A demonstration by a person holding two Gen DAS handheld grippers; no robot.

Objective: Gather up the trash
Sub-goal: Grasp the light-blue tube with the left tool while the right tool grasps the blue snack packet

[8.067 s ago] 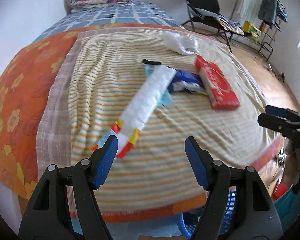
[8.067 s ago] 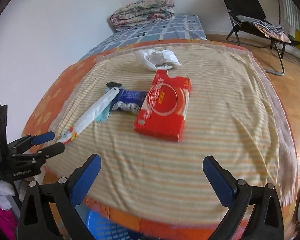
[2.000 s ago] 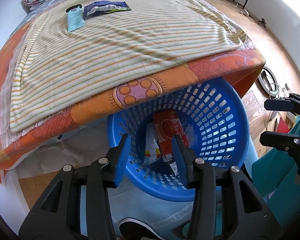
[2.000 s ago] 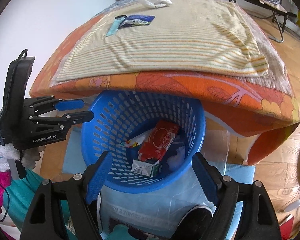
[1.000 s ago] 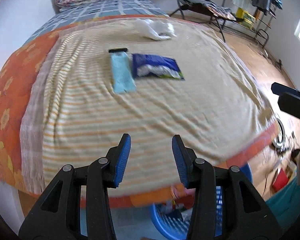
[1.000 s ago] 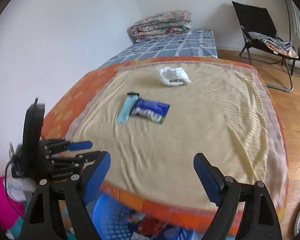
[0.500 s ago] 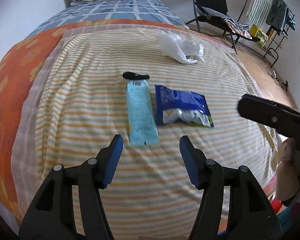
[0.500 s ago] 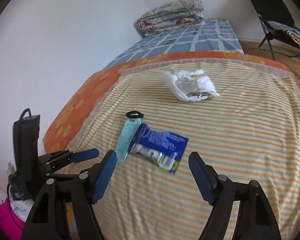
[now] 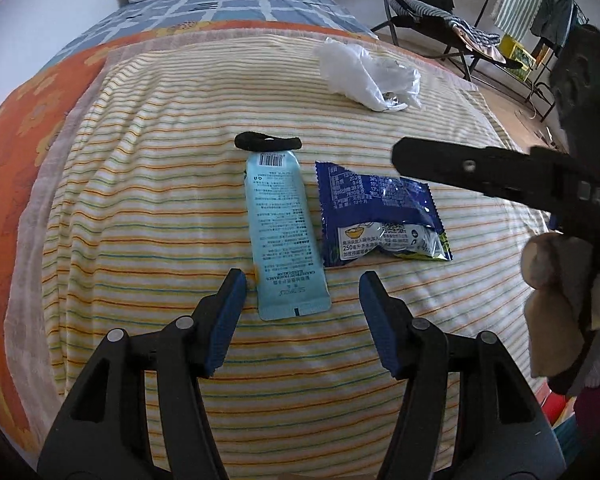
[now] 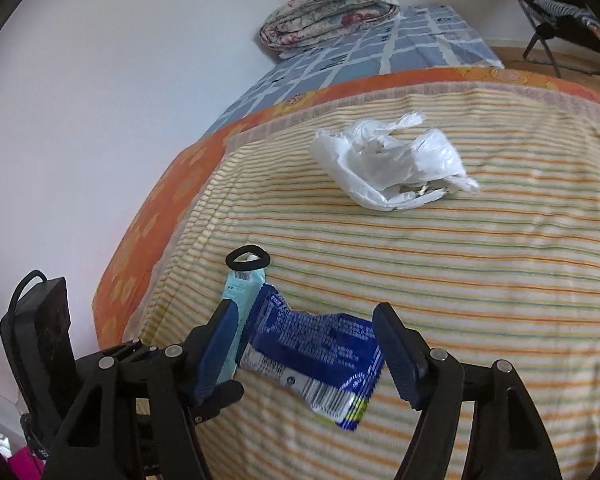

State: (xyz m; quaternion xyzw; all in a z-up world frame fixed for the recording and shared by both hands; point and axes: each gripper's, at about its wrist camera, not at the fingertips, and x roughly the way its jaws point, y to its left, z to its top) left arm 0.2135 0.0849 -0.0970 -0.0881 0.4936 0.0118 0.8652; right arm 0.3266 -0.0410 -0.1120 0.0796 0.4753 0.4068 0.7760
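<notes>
A light blue tube [image 9: 283, 232] with a black cap lies on the striped blanket [image 9: 148, 184]. A dark blue snack packet [image 9: 380, 216] lies right of it. A crumpled white plastic bag [image 9: 370, 76] lies farther back. My left gripper [image 9: 302, 320] is open, its fingers on either side of the tube's near end. My right gripper [image 10: 306, 354] is open, straddling the blue packet [image 10: 314, 354]. The tube [image 10: 240, 300] and the bag [image 10: 392, 164] also show in the right wrist view. The right gripper's finger [image 9: 460, 168] reaches over the packet in the left wrist view.
The bed has an orange flowered cover [image 9: 16, 132] under the blanket and a blue checked sheet [image 9: 220, 4] behind. A folded quilt [image 10: 332, 4] lies at the head by the white wall. A black folding chair [image 9: 424, 0] and a clothes rack [image 9: 540, 12] stand at the right.
Both grippers have moved forward and down over the bed from the basket. The left now brackets the tube's end and the right brackets the blue packet.
</notes>
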